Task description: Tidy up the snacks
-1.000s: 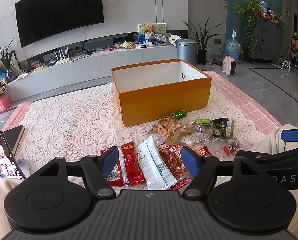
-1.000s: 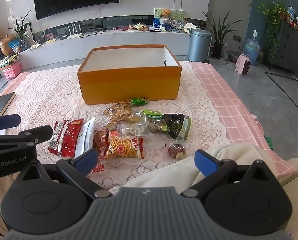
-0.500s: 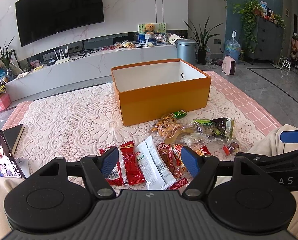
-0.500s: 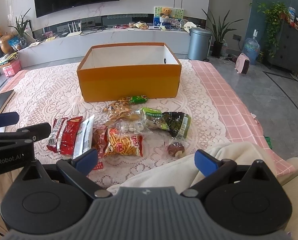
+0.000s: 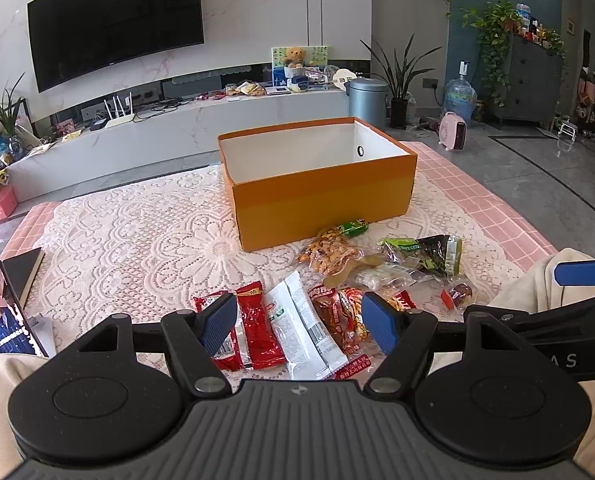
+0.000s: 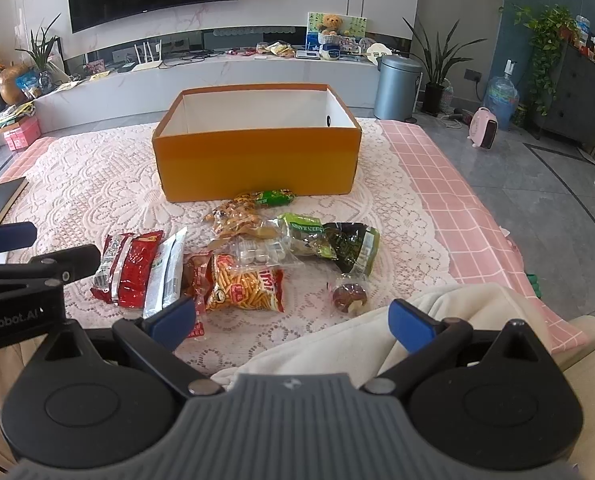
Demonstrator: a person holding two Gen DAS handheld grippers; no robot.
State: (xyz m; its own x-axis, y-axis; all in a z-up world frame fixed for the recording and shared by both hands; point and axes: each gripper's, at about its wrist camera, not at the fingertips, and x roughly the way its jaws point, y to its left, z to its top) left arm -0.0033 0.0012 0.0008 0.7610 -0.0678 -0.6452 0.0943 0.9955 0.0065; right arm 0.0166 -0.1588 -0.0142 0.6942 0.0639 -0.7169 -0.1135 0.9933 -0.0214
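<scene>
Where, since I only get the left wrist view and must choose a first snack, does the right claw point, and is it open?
Observer: The right claw is open and empty, its gap over a cream cloth nearest the camera.
Operator: What is partly hidden behind my left claw?
Observer: A clear bag of orange sticks, lying flat on the lace.
Operator: Anything else close to the right claw?
Observer: A small round wrapped snack lies just beyond the cloth's edge, in front of the dark green bag.
</scene>
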